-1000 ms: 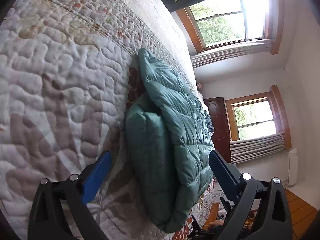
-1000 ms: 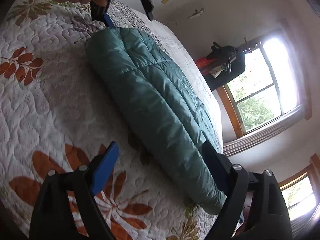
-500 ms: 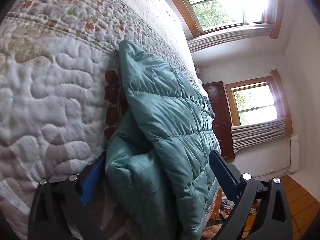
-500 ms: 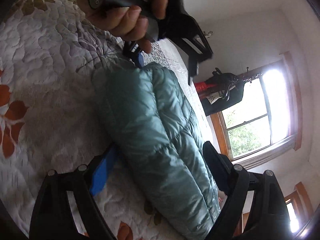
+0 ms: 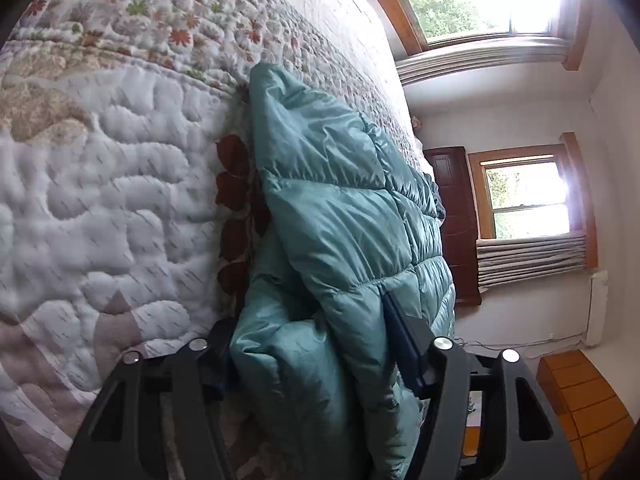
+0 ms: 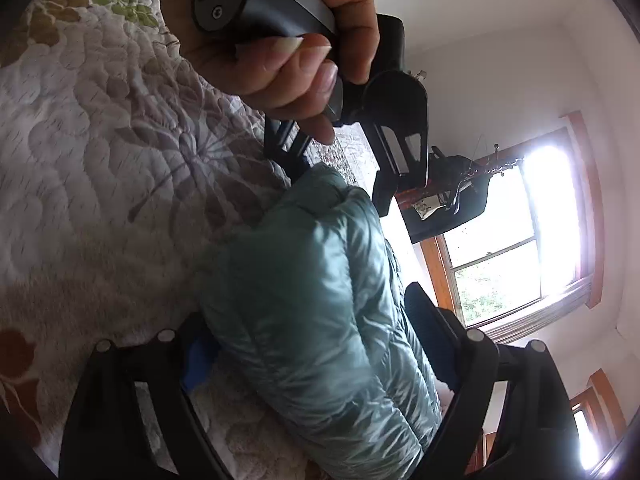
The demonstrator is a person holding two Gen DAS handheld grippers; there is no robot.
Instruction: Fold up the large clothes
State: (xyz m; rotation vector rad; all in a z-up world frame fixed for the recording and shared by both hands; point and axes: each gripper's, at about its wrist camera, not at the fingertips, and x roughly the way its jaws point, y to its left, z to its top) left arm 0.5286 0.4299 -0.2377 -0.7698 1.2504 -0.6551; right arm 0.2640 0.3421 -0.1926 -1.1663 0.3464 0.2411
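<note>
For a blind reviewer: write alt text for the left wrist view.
The left gripper has its fingers around a folded teal puffer jacket lying on a floral quilt. Two bright windows and a dark door fill the background.

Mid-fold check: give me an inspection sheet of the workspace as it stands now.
Surface: quilted floral bedspread, bare beside the garment.
Job's things: teal puffer jacket lying folded lengthwise on the bedspread.
Clutter: nothing seen on the bed.
Grippers: left tool has its fingers around one end of the jacket, pressing into the padding; right tool straddles the other end, grip unclear. A hand holds the left tool's handle.
Cables: a thin cord along the far wall's base.
Surroundings: two wood-framed windows, dark door, dark items hanging by a window.
</note>
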